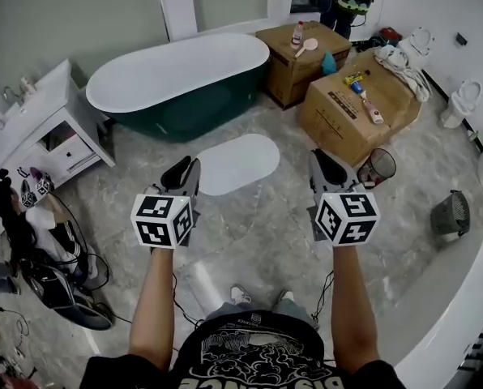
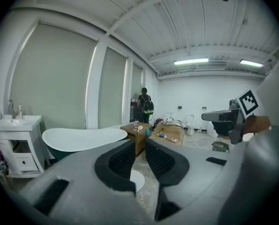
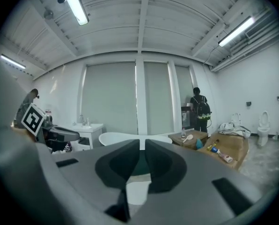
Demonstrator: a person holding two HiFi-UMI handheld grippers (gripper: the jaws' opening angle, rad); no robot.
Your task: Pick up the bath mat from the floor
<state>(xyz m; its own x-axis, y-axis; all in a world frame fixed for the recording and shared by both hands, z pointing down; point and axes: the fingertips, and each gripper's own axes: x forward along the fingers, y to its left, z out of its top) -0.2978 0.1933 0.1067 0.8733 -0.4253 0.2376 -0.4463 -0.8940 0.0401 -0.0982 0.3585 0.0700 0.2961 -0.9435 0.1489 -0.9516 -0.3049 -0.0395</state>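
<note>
The white oval bath mat (image 1: 237,163) lies flat on the grey marble floor in front of the bathtub. My left gripper (image 1: 182,173) hangs in the air over the mat's left end, its jaws shut with nothing between them. My right gripper (image 1: 326,168) is held level with it, to the right of the mat, also shut and empty. In the left gripper view a patch of the mat (image 2: 137,180) shows below the jaws of the left gripper (image 2: 139,150). The right gripper view shows the mat (image 3: 137,192) under the jaws of the right gripper (image 3: 142,154).
A green-and-white bathtub (image 1: 177,75) stands behind the mat, a white vanity (image 1: 51,132) to its left. Two cardboard boxes (image 1: 359,108) with small items sit at the back right, a wire bin (image 1: 377,167) beside them. A seated person (image 1: 23,217) is at the left, cables nearby.
</note>
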